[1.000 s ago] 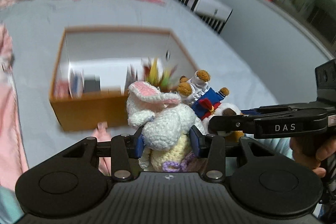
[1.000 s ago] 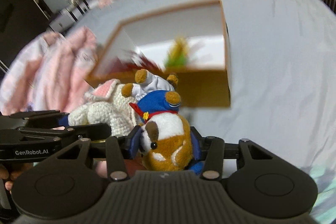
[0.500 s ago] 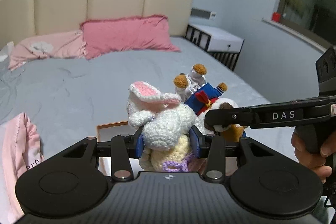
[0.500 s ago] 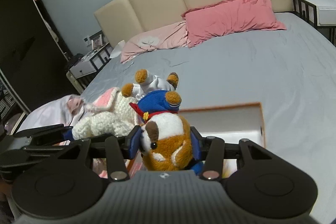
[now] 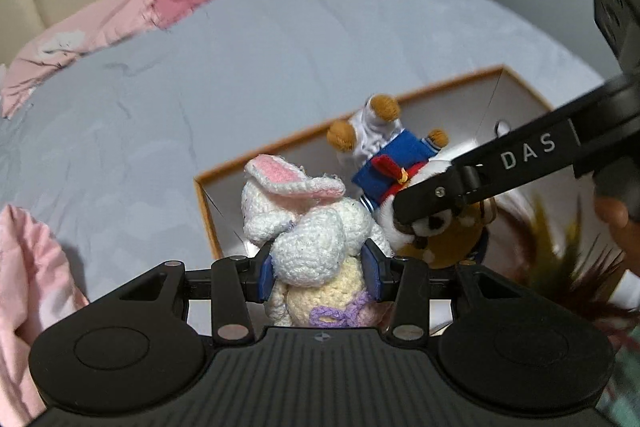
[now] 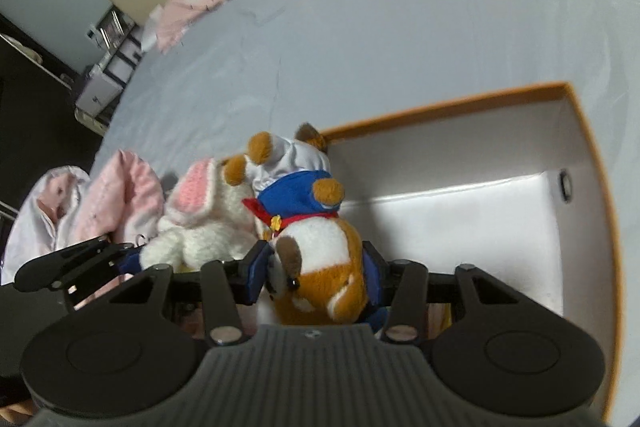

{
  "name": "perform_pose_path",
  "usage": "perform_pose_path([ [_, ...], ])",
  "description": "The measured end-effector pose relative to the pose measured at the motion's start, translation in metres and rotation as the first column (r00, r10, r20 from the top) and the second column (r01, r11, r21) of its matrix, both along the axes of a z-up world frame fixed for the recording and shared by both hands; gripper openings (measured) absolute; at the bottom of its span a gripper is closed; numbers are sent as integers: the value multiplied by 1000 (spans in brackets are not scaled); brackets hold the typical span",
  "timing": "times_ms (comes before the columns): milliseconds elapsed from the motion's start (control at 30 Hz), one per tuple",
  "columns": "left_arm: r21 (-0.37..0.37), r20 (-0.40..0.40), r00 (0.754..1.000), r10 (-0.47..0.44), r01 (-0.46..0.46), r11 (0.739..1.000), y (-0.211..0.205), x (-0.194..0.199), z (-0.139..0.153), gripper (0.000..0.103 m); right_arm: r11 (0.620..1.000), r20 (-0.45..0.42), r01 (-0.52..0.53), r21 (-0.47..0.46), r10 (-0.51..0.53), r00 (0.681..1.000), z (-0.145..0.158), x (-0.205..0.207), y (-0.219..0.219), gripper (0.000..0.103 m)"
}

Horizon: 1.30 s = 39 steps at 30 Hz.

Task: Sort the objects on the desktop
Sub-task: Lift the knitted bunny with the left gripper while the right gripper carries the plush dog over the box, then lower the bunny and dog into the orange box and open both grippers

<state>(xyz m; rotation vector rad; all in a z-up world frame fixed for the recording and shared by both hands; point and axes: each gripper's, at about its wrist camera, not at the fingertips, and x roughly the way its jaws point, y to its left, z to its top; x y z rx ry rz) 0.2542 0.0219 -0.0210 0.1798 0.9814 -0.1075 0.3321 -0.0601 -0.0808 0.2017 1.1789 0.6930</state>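
The crocheted white rabbit [image 5: 316,247] is clamped between the pads of the left gripper [image 5: 320,269] and held above the left end of the orange-rimmed box [image 6: 592,163] on the grey bed [image 5: 200,75]. Just beside it, the sailor-suited plush dog [image 6: 320,259] is gripped by the right gripper [image 6: 312,277] over the box's white interior.

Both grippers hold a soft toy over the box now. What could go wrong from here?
The crochet rabbit in the left gripper and the plush dog in the right gripper press together, so releasing one may drag the other. The plant in the box could be crushed.
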Motion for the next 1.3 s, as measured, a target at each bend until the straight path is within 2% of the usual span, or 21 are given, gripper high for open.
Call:
perform_pose_path([
  [100, 36, -34, 999, -13, 14, 999, 1, -1, -11, 50, 999, -37, -23, -33, 22, 999, -15, 5, 6, 50],
  [200, 59, -58, 998, -25, 28, 998, 3, -2, -19, 50, 999, -113, -30, -29, 27, 993, -27, 12, 11, 50],
  [400, 93, -77, 996, -55, 62, 994, -1, 1, -23, 52, 996, -96, -47, -80, 39, 995, -34, 16, 20, 51],
  [733, 53, -86, 994, -71, 76, 996, 4, 1, -18, 56, 995, -77, -62, -83, 56, 996, -33, 25, 23, 57],
  [867, 43, -48, 997, -58, 60, 997, 8, -4, -12, 56, 994, -71, -71, -85, 65, 995, -28, 24, 15, 58],
  [1000, 0, -13, 1000, -27, 27, 1000, 15, -14, -2, 55, 996, -116, -57, -71, 48, 992, -30, 28, 10, 58],
  [1067, -14, 10, 1000, 3, -3, 1000, 17, -21, 3, 43, 996, -126, -49, -69, 40, 991, -31, 28, 10, 56],
  [1200, -80, 65, 995, 74, -69, 994, 24, -38, 12, 40, 998, -137, -28, -55, 20, 990, -26, 26, 6, 51],
  [1300, -132, 82, 991, 104, -93, 987, 37, -31, 9, 38, 1000, -132, -13, -9, 12, 991, -10, 24, -3, 51],
])
